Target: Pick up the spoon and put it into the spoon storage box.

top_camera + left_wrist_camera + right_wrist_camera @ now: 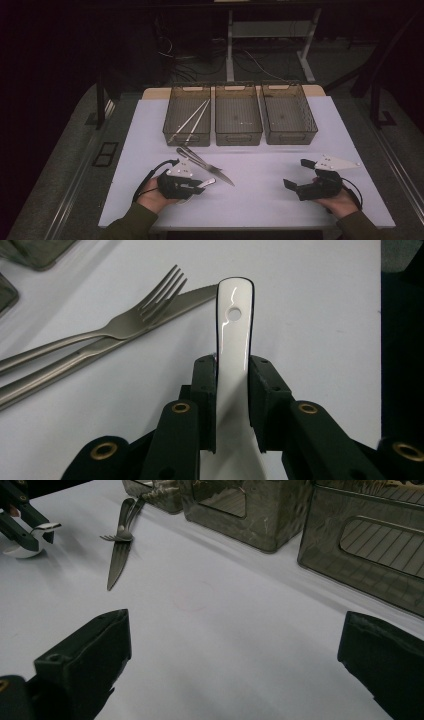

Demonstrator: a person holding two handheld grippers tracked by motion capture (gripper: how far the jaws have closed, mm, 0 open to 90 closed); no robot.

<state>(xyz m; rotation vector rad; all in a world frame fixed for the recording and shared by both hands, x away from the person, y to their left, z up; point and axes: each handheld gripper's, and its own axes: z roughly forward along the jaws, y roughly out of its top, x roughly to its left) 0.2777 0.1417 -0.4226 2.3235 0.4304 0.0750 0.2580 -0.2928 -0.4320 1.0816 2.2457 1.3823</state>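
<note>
table [260, 200]: white top | three grey bins [238, 120] along far edge | fork [125, 325] and knife [212, 170] near bins

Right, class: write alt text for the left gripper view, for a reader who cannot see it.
The left gripper clamps the handle of a glossy white spoon, which has a small hole near its end. Beyond it, a metal fork lies across a table knife on the white table.

White glossy spoon [234, 347], handle end with hole, clamped in left gripper [233, 405], above table.
</note>
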